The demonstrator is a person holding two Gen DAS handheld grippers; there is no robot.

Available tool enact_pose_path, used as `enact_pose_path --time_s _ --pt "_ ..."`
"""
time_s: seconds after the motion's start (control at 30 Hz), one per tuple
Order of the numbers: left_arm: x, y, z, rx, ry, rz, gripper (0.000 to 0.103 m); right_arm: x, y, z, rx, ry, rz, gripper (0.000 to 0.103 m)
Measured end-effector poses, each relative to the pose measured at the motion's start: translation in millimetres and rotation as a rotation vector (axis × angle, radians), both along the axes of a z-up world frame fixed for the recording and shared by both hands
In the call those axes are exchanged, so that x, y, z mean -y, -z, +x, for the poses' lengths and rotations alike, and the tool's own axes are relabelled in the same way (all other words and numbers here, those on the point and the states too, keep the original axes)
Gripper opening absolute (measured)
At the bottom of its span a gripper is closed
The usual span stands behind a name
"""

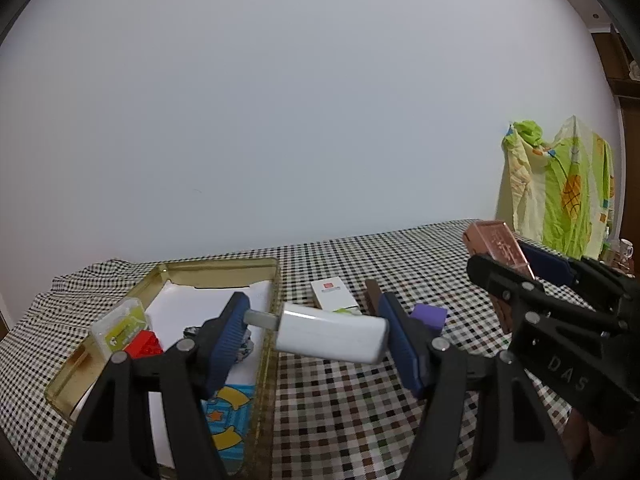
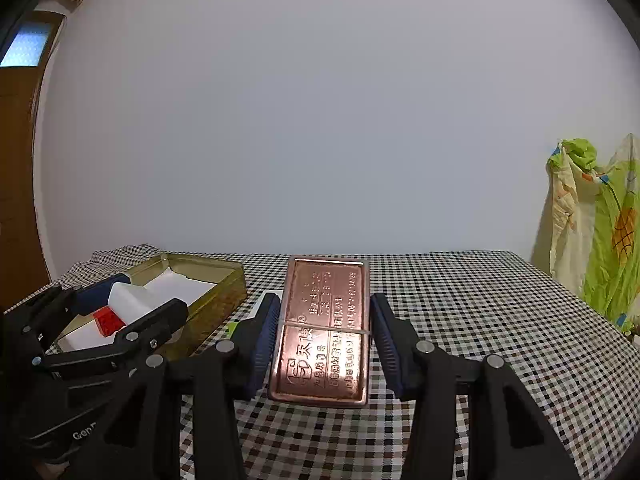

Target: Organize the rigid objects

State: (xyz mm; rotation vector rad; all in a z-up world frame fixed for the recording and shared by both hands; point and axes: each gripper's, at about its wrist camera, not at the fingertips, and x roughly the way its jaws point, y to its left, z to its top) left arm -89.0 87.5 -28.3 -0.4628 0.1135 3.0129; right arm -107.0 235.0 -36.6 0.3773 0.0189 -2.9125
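The left gripper (image 1: 316, 336) is clamping a smooth white charger (image 1: 332, 334) end to end, its long axis lying crosswise, just right of the open gold tin (image 1: 224, 266). The right gripper (image 2: 324, 340) is holding an embossed copper-coloured tin (image 2: 324, 328) flat above the checked worktop (image 2: 480, 320), farther from that tin.

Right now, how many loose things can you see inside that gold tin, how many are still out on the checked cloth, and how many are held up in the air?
In the gold tin: 2, a clear case and a red block.
On the cloth: 2, a white box and a purple block.
Held: 2, a white charger and a copper tin.
Total: 6. A dark item behind the left pad and a brown piece are unclear and uncounted.
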Motion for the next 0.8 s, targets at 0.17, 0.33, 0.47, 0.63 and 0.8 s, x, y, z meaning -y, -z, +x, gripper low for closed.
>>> enact_pose_path --time_s 0.17,0.33,0.47,0.63,0.8 --pt "4 -1 2 -0.008 -0.013 0.002 0.067 5 0 1 0.000 -0.011 0.000 0.049" --pt "9 0 2 -0.009 -0.017 0.002 0.067 9 1 0 0.002 -0.022 0.000 0.049" --pt "14 0 3 -0.011 -0.022 0.006 0.067 13 1 0 0.004 -0.028 0.003 0.049" --pt "21 -1 2 -0.009 -0.035 0.017 0.067 18 1 0 0.004 -0.035 0.004 0.049" --pt "29 -1 4 -0.013 -0.047 0.025 0.067 21 1 2 0.001 -0.040 0.005 0.049"
